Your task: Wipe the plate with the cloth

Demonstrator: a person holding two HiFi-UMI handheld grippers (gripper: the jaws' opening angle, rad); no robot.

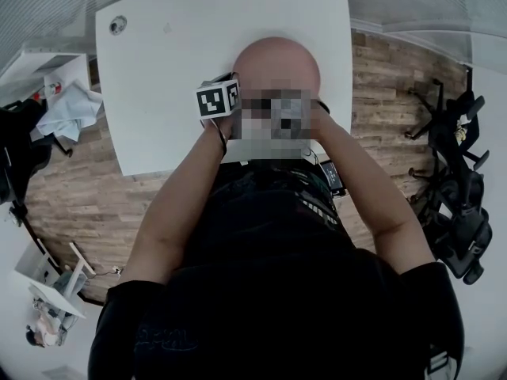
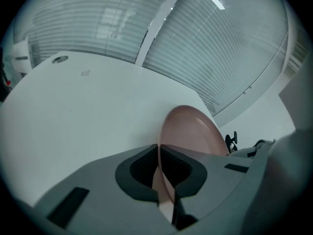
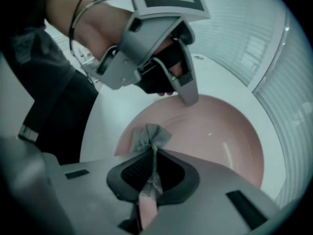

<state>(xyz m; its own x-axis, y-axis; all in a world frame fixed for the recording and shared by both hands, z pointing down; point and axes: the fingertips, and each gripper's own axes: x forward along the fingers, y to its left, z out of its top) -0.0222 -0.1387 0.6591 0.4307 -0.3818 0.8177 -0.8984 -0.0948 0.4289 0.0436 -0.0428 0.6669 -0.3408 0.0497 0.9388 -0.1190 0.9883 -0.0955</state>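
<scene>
A pink plate [image 1: 277, 60] is held over the white table [image 1: 174, 38], close to the person's chest. My left gripper [image 2: 160, 180] is shut on its rim, so the plate [image 2: 195, 131] shows edge-on and tilted in the left gripper view. The left gripper's marker cube [image 1: 218, 99] sits at the plate's left side. My right gripper [image 3: 151, 175] is shut on a grey mesh cloth [image 3: 150, 138], whose bunched end lies against the near side of the plate's face [image 3: 215, 136]. The left gripper's fingertips [image 3: 190, 101] clamp the far rim there. In the head view the right gripper is hidden.
The table has a round cable hole [image 1: 118, 24] at its far left corner. Wooden floor surrounds it. Black office chairs [image 1: 455, 172] stand to the right, and a light cloth pile [image 1: 71, 109] lies on furniture at the left. Window blinds [image 2: 220, 38] rise behind the table.
</scene>
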